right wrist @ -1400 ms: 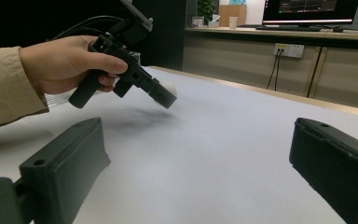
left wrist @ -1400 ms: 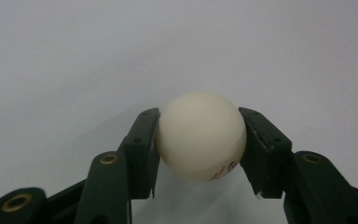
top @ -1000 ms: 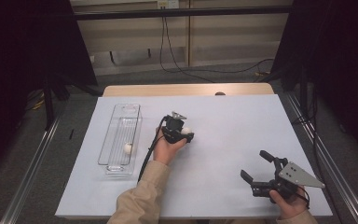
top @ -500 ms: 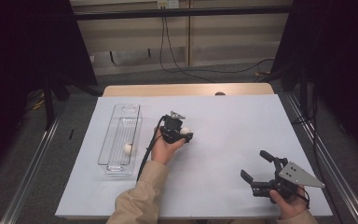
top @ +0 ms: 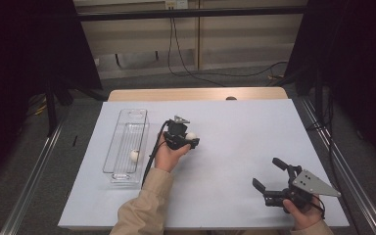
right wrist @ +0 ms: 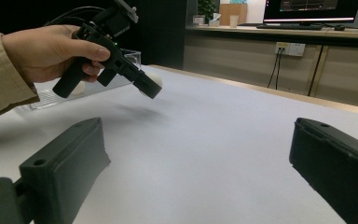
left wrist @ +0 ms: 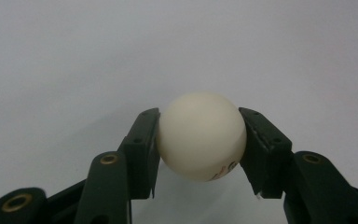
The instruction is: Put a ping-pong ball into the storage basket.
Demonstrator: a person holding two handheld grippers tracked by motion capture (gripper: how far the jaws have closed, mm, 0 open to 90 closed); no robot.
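Left gripper (top: 192, 139) sits just left of the table's (top: 235, 147) middle, and it has a white ball (left wrist: 201, 135) pinched between its two black jaws, one jaw on each side, closed only as far as the ball allows. In the left gripper view the ball fills the gap, with a small red-and-dark mark low on its right side and the pale table surface all around. From the high view, the ball (top: 191, 136) shows at the gripper's tip, pointing toward three o'clock. The right gripper view has that gripper lifted off the table, tilted nose-down.

At nine o'clock of that hand lies a clear tray (top: 127, 147), long and narrow, running toward twelve o'clock. A second ball (top: 134, 155) rests inside it, in the near half.

Over at five o'clock of the table, the right gripper (top: 269, 178) is down near the front edge, well apart from the left one. Jaws spread wide, nothing between them; the right gripper view shows bare table in the gap.
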